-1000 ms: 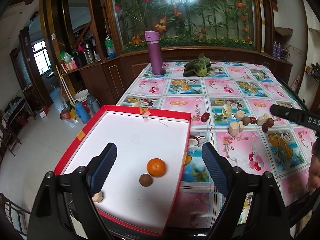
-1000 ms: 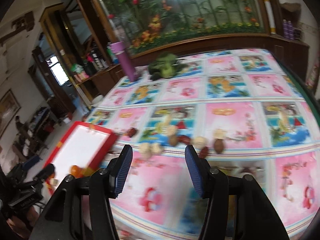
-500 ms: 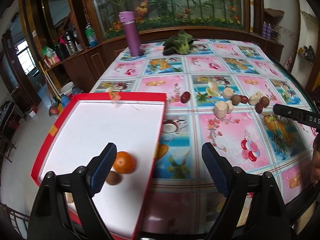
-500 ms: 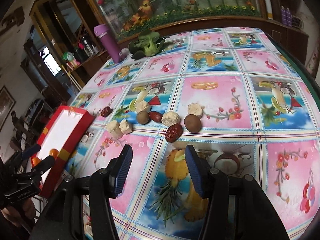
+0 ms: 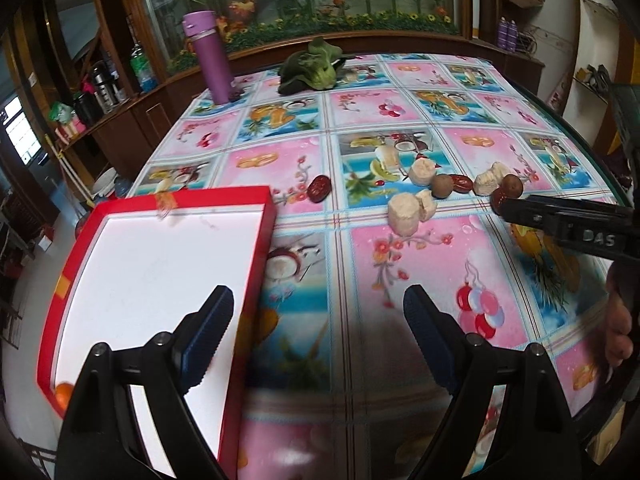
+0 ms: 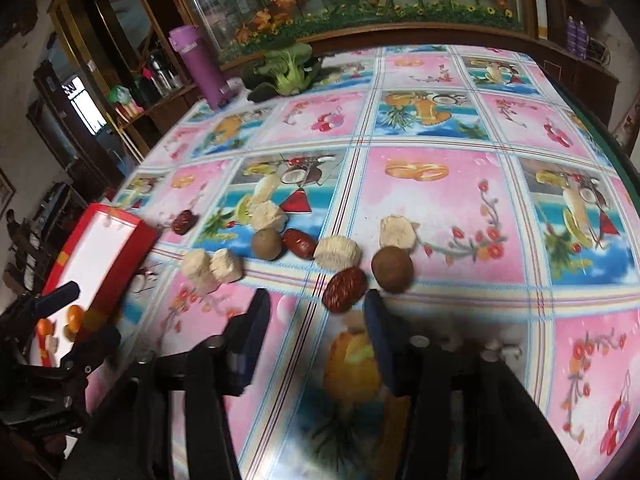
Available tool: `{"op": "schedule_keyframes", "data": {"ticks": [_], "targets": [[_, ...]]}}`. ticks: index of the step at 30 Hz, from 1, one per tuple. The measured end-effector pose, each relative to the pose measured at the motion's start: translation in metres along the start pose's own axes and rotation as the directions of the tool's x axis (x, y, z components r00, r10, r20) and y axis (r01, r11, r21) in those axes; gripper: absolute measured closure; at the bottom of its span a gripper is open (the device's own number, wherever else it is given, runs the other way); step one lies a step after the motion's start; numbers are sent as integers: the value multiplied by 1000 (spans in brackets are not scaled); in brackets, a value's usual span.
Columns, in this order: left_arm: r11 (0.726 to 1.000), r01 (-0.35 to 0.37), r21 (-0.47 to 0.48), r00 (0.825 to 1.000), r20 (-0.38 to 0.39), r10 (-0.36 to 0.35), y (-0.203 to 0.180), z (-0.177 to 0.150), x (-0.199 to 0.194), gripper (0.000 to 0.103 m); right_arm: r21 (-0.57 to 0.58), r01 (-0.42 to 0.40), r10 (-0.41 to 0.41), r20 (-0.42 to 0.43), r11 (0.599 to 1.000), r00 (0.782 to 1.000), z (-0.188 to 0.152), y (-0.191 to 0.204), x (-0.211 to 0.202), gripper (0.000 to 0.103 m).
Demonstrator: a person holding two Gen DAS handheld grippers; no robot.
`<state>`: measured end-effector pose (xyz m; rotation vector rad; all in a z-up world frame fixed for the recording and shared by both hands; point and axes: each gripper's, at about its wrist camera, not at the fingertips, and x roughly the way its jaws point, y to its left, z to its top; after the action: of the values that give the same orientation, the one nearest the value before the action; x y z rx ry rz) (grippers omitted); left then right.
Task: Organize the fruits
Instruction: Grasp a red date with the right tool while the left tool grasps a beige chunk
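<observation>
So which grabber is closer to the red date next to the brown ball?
Right. The right gripper sits just before the red date, nothing between its jaws. The left gripper hangs open by the red tray, farther off.

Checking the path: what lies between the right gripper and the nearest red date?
Only bare tablecloth; the right gripper sits just short of the red date, nothing between, seen in the right wrist view.

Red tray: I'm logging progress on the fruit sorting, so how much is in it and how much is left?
Done: the red tray holds an orange and a couple of small pieces beside it. In hand: nothing yet; the right gripper, its jaws just closing, sits before a red date. The left gripper is open, empty. Left: about ten dates, brown fruits and pale chunks on the tablecloth.
</observation>
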<state>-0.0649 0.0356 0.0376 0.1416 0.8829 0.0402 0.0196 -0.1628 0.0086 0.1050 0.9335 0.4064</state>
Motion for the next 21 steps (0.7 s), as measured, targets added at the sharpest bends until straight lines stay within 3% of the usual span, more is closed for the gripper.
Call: {"op": "schedule_keyframes", "data": {"ticks": [6,12,21], "targets": [[1000,27,-5,998,-52,-28,-3,14,24,16,-1,36,-36,-1,999,999,0,-2,10,81],[996,90,-16,993,-72,-91,-17,27,41,16,-1,9,-9,17,1000,1000,-1,-5,9,83],[997,81,15,992,-95,-79,-32,46,70,16,18,-20,19,14,1000,1000,0,-7,8,83]]}}
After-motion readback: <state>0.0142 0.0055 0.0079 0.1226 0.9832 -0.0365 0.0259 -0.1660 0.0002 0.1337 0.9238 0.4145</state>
